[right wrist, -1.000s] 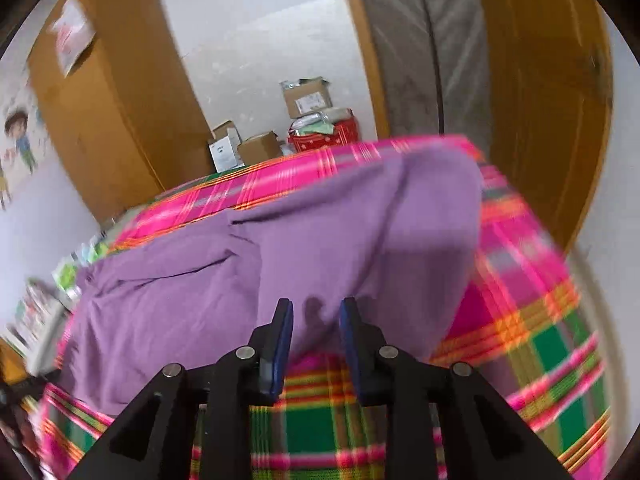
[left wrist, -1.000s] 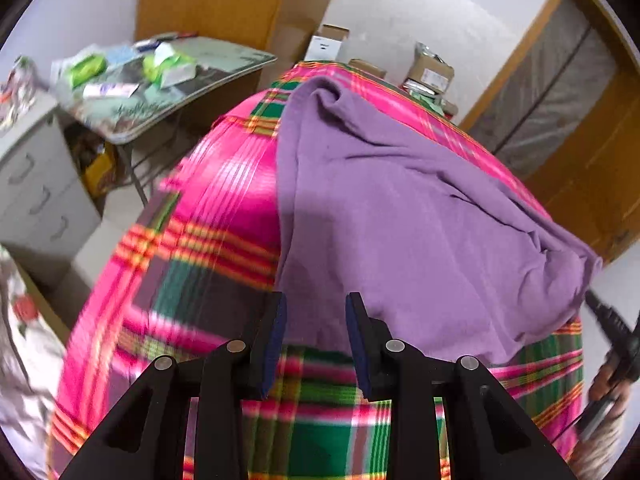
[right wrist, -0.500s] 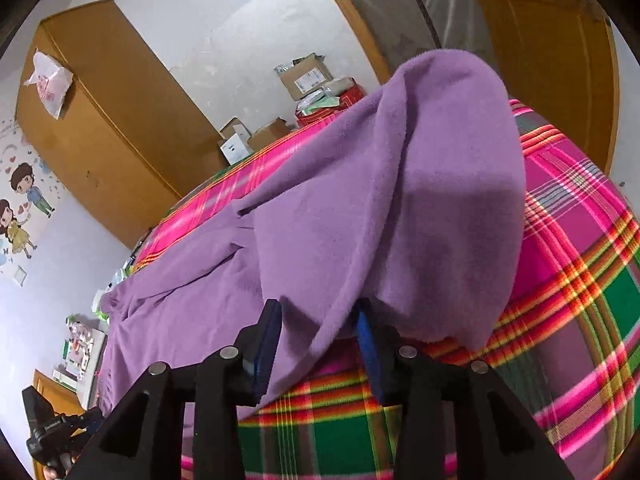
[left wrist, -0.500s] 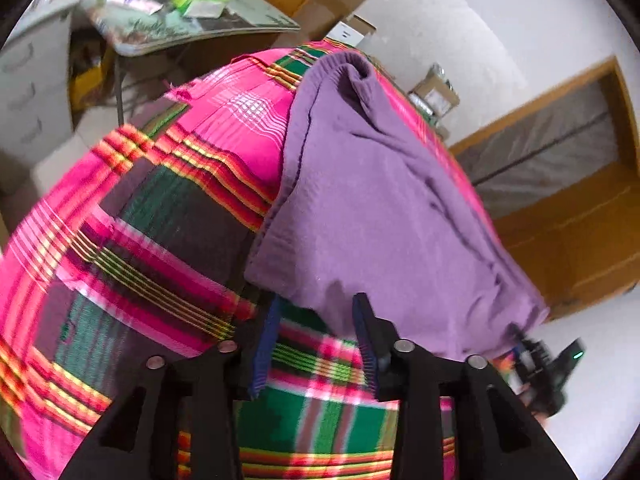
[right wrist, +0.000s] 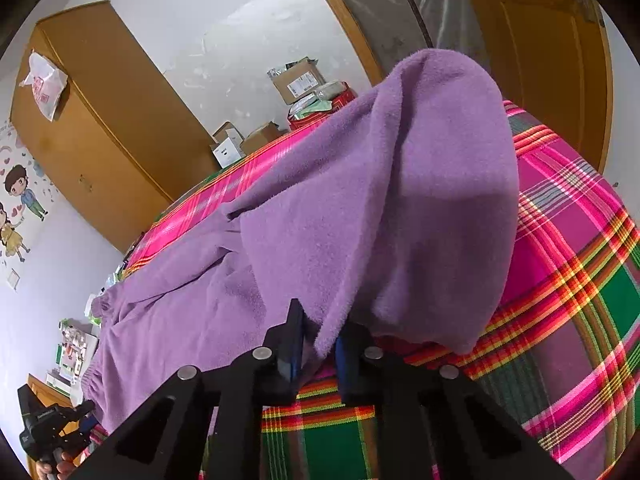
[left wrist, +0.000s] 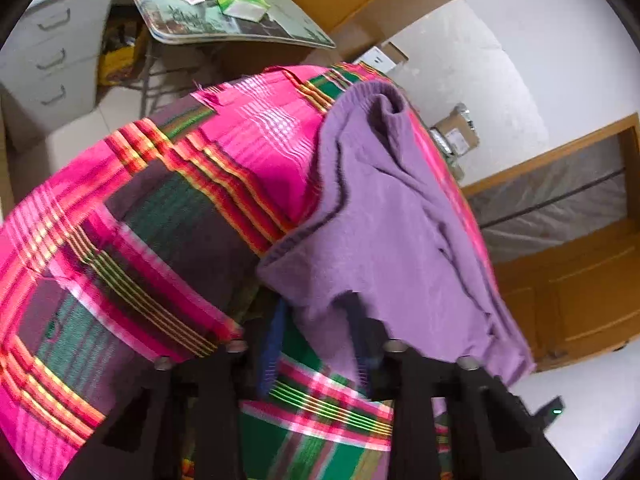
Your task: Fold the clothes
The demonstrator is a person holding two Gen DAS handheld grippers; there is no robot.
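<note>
The plaid cover, pink, green and red, spread over a wide surface whose kind could not be told, and on it lay one purple garment, a soft fleece piece. Most of it rested flat on the plaid; its near edge was raised off the cover at two places, so the cloth humped up in a tall fold on the right side in the right wrist view.

There were two grippers. The right gripper had its jaws narrowed to a small gap with a pinch of the purple hem hanging between them. The left gripper had the other near corner draped over and between its jaws; they stood wider, and whether they truly gripped the cloth could not be told through the blur.

Judged from this, the risk lay in uneven hold: if the left corner were only draped, a lift or carry-over would let it slide off, and the fold would land skewed. The thick fleece could also drag the plaid cover with it and bunch it. Beyond, several cardboard boxes stood against the wall, one cluttered side table and one wardrobe.
</note>
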